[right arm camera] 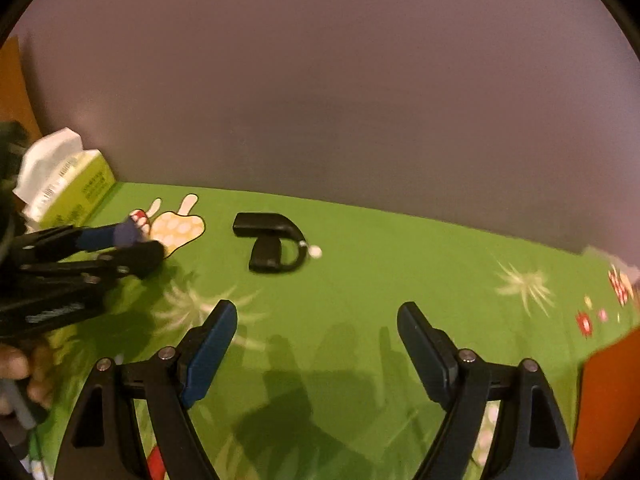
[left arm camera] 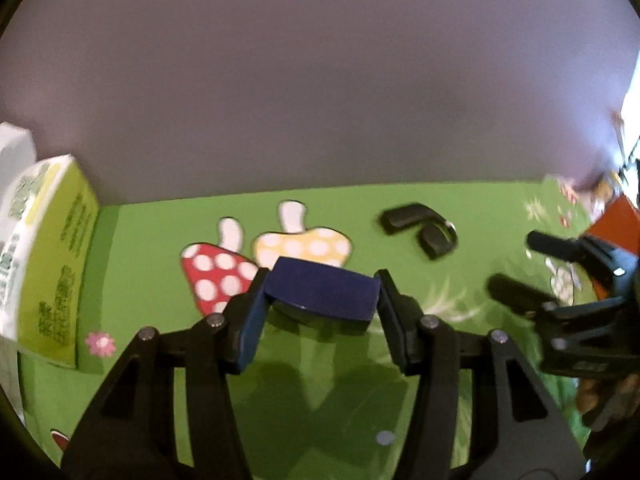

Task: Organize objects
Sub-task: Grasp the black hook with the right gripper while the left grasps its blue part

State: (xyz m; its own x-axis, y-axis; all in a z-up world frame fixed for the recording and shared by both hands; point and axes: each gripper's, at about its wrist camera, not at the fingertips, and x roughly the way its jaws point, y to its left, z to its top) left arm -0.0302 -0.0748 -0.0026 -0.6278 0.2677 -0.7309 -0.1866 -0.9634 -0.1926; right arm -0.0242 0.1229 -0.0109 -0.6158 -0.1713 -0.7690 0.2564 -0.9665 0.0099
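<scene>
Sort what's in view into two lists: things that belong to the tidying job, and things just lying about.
Part of the job:
- dark blue box, gripped in the left tongs
- black earpiece on the green cloth
- right tongs, open and empty

Just lying about:
- tissue box
- orange object at the cloth's edge, too cropped to identify

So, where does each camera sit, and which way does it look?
Left wrist: on the left gripper, looking down over the green mat; its fingers clamp a dark blue block; the right gripper shows at right.
Right wrist: on the right gripper, jaws open and empty, facing the black earpiece; the left gripper shows at left.
Shared: mat, earpiece, tissue box, mushroom print.
</scene>
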